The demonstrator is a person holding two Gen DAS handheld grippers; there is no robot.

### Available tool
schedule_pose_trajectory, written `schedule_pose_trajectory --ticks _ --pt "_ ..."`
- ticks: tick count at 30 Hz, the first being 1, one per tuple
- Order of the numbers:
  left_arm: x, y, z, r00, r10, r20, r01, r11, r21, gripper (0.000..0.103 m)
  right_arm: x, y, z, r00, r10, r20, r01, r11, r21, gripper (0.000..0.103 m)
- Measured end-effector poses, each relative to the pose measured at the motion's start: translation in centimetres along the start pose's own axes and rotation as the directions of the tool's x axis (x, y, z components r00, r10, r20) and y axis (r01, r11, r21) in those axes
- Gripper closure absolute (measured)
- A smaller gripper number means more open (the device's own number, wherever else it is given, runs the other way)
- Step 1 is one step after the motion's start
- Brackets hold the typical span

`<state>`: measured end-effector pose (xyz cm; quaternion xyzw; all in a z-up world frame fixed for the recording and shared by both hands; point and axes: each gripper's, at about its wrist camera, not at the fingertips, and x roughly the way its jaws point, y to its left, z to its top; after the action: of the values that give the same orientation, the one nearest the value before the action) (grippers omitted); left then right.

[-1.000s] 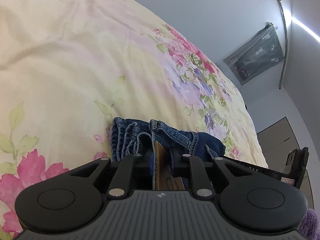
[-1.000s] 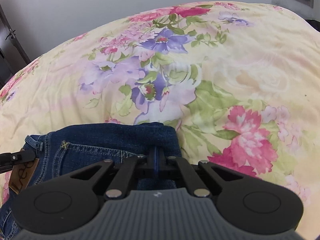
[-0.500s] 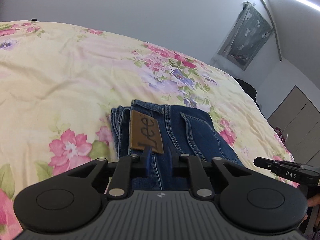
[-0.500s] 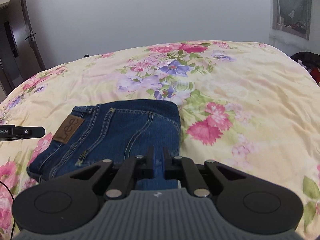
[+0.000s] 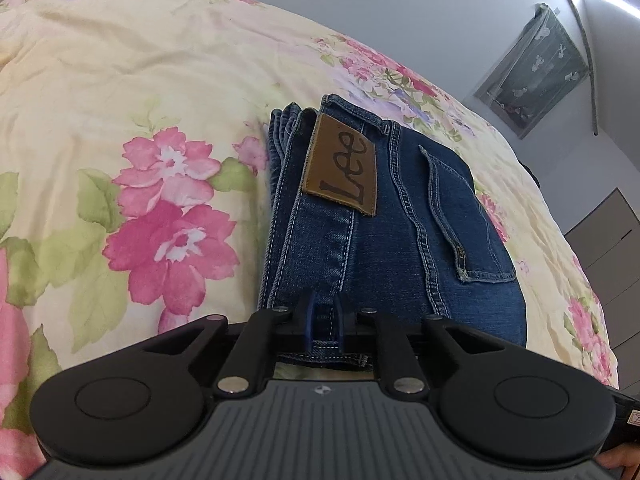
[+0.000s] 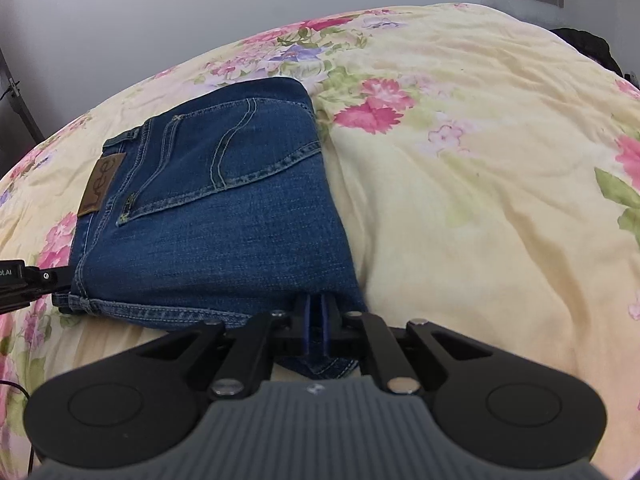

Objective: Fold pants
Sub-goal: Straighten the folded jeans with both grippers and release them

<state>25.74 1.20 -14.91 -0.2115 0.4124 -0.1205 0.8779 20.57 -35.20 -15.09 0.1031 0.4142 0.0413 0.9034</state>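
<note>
Both my grippers have drawn back along the bed since a second ago, and the jeans [image 5: 400, 216] that were bunched at my fingertips now lie as a flat folded stack on the floral duvet [image 5: 120, 92]. My left gripper [image 5: 323, 316] holds a narrow gap with the near denim hem pinched between its pads, at the corner below the Lee patch [image 5: 342, 166]. My right gripper [image 6: 316, 320] is clamped tight on the opposite near corner of the jeans, a small flap of hem poking out beneath the fingers. From the right wrist view, my left gripper's black tip [image 6: 36, 280] sits at the stack's near left corner. The jeans' left side shows several layered edges stacked together; the far edge is a clean fold. Duvet lies open all around the jeans, widest to the right of them and beyond their far edge. A wardrobe [image 5: 608, 240] stands past the bed.
</note>
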Motion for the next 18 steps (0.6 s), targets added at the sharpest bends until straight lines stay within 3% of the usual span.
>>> schedule_pose_trajectory --ticks 5,7,9,10,12,14,18 --pt "-1.9 0.1 0.1 0.995 -0.031 0.095 0.036 0.998 -0.046 0.084 -1.6 -1.5 0.2 0.994 0.078 0.077 -0.085 0.992 0.092 0.098" --pt "-2.7 0.3 0.6 0.987 -0.042 0.153 0.054 0.996 -0.077 0.061 -2.0 -2.4 0.3 0.985 0.12 0.12 -0.139 0.975 0.173 0.096" --pt "-2.8 0.9 1.2 0.98 -0.06 0.187 0.082 0.99 -0.112 0.049 -2.2 -3.4 0.7 0.972 0.158 0.176 -0.199 0.949 0.246 0.086" --pt "-2.5 1.2 1.6 0.979 -0.073 0.191 0.098 0.987 -0.127 0.045 -2.1 -3.8 0.9 0.965 0.168 0.202 -0.221 0.936 0.274 0.075" --pt "-1.7 2.0 2.5 0.979 -0.071 0.19 0.102 0.983 -0.156 0.043 -2.0 -4.4 1.4 0.955 0.164 0.246 -0.238 0.92 0.311 0.067" --pt "-0.7 2.9 3.5 0.98 -0.087 0.18 0.12 0.976 -0.18 0.039 -1.4 -4.7 1.8 0.954 0.158 0.254 -0.239 0.913 0.331 0.052" --pt "2.0 4.6 5.0 0.979 -0.151 0.135 0.179 0.955 -0.236 0.032 0.9 -6.2 2.6 0.945 0.231 0.23 -0.312 0.848 0.429 0.051"
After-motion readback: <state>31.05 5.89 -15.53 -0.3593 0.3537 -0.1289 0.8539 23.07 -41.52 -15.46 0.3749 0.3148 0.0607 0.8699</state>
